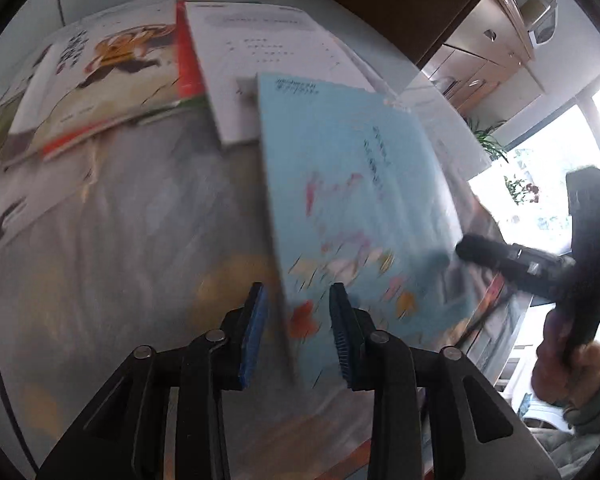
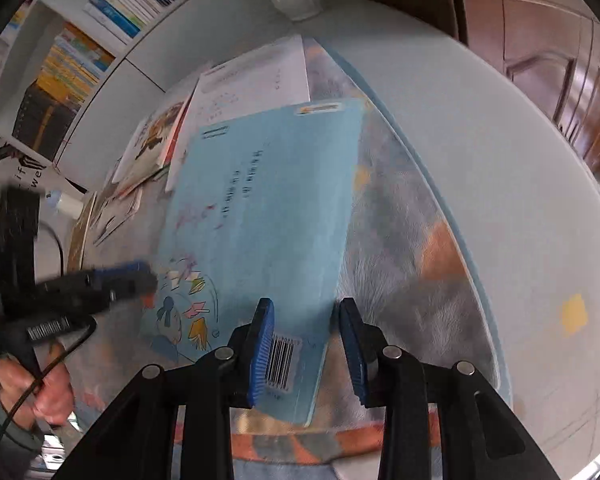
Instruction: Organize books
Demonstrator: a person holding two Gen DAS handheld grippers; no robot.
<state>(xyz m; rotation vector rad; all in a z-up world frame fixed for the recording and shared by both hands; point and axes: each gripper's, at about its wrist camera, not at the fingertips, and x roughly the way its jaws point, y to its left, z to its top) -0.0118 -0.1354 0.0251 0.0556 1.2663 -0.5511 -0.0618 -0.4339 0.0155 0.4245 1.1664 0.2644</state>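
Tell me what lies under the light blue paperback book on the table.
Under the light blue paperback book lies a grey and orange patterned cloth. Its far edge overlaps a white printed book. Whatever else lies beneath its cover is hidden.

A home room: packed bookshelves [image 2: 100, 12], wooden cabinets [image 2: 548, 64] (glossy brown), potted plant [image 1: 488, 140] by a window [image 1: 560, 168].

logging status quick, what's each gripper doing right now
left gripper: open, above the light blue paperback book
right gripper: open, above the same book
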